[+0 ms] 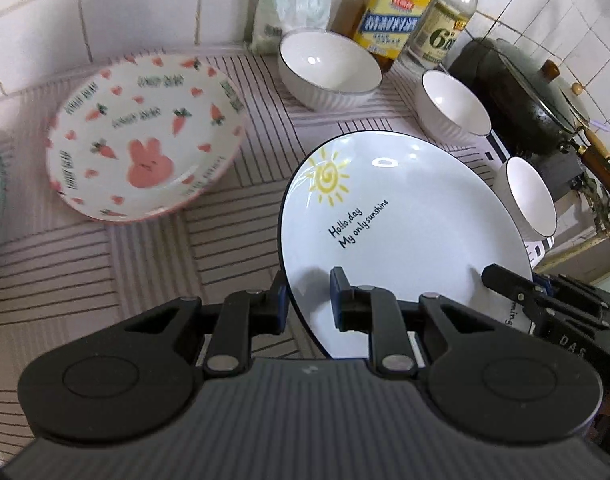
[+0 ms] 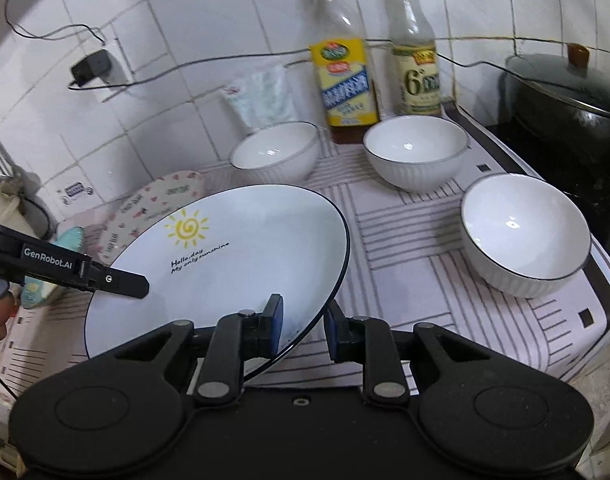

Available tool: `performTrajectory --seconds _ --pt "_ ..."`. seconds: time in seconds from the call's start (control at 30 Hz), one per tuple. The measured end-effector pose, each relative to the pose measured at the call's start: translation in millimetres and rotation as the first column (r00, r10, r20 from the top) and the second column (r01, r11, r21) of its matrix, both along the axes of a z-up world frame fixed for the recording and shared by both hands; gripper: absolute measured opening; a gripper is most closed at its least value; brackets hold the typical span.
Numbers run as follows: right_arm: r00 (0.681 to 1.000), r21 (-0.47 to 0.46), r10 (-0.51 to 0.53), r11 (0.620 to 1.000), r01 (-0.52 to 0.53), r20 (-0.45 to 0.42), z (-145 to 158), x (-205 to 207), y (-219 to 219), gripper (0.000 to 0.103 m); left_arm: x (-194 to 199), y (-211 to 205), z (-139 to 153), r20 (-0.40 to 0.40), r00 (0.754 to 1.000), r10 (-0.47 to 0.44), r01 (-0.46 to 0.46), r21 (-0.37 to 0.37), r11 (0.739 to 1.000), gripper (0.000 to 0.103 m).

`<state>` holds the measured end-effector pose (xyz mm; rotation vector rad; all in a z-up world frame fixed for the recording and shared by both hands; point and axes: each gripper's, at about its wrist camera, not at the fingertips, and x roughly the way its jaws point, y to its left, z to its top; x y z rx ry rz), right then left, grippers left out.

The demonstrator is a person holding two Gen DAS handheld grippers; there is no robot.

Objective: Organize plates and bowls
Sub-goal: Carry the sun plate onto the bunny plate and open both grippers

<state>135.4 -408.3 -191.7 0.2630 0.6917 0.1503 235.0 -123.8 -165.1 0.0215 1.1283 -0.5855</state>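
A white sun plate point(image 1: 405, 232) with a yellow sun and black writing is held up off the striped mat, tilted. My left gripper point(image 1: 309, 300) is shut on its left rim, one finger on each side. My right gripper point(image 2: 303, 326) is shut on its right rim point(image 2: 241, 264) and also shows in the left wrist view point(image 1: 505, 284). A carrot-and-bunny plate point(image 1: 145, 136) lies at the left. Three white bowls point(image 2: 277, 152) point(image 2: 415, 150) point(image 2: 525, 232) stand on the mat behind and to the right.
Two bottles point(image 2: 345, 76) point(image 2: 415, 68) and a plastic bag point(image 2: 261, 98) stand against the tiled wall. A black pot with a lid point(image 2: 573, 96) sits on the stove at the right. A teal dish point(image 2: 45, 272) lies at the far left. The mat's edge point(image 2: 601, 300) is at the right.
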Motion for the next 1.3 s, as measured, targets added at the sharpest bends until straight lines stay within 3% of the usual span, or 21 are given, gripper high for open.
performTrajectory --seconds 0.43,0.7,0.77,0.9,1.3 --pt "0.990 0.018 0.129 0.991 -0.130 0.054 30.4 12.0 52.5 0.026 -4.4 72.8 39.5 0.060 0.991 0.120 -0.120 0.008 0.993 0.019" --pt "0.974 0.021 0.215 0.976 -0.217 0.077 41.2 45.7 87.4 0.026 10.8 109.4 51.8 0.124 0.976 0.179 -0.182 0.017 0.983 0.019" --pt "0.972 0.056 0.224 0.972 -0.228 0.064 39.9 59.2 90.6 0.026 19.0 114.1 49.8 0.135 0.972 0.193 -0.197 0.020 0.980 0.019" --pt "0.971 0.042 0.233 0.971 -0.236 0.061 32.6 81.5 104.1 0.026 41.1 121.8 37.4 0.132 0.968 0.216 -0.222 0.036 0.974 0.020" --pt "0.960 0.050 0.281 0.959 -0.281 -0.010 -0.6 156.5 134.1 0.027 114.2 143.4 -11.7 0.062 0.951 0.303 -0.306 0.050 0.951 0.021"
